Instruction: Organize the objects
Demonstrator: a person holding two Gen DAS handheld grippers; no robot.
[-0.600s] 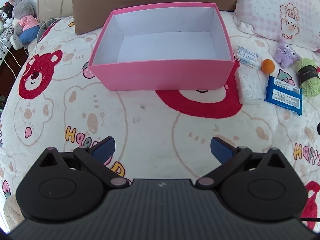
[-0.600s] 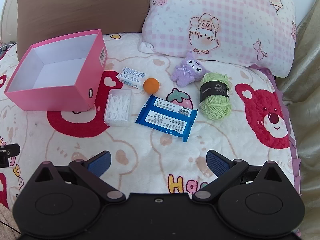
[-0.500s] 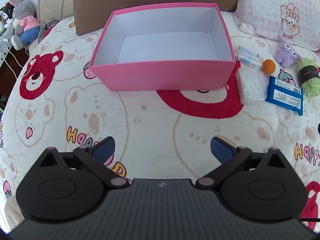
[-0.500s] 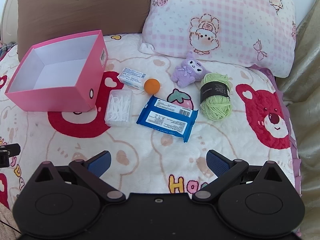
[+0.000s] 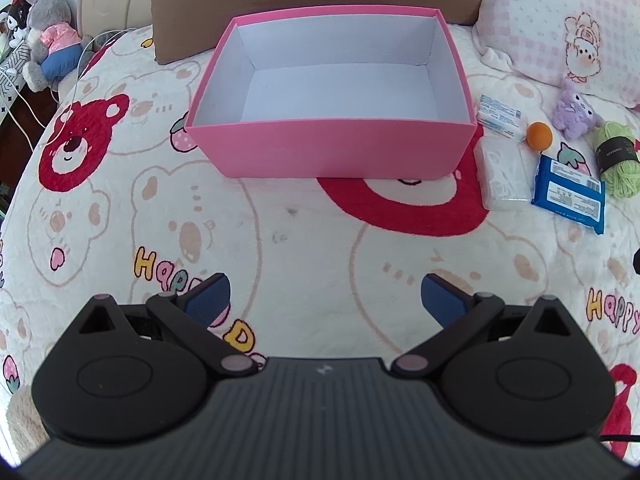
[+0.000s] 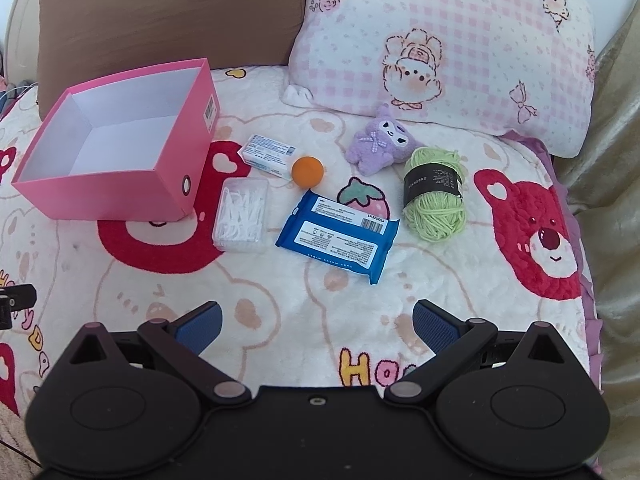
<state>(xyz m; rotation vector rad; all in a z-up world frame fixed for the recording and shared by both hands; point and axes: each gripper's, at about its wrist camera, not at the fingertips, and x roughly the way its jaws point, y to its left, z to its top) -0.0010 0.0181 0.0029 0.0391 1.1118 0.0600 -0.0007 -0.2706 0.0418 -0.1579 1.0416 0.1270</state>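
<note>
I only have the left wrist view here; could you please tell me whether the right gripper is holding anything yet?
Observer: No, the right gripper is open and empty, over the blanket, short of the blue wipes pack.
Operator: Thank you. Is there anything on the pink box's wall facing those items?
Observer: Yes, the pink box has a barcode sticker on that wall, which your view hides.
</note>
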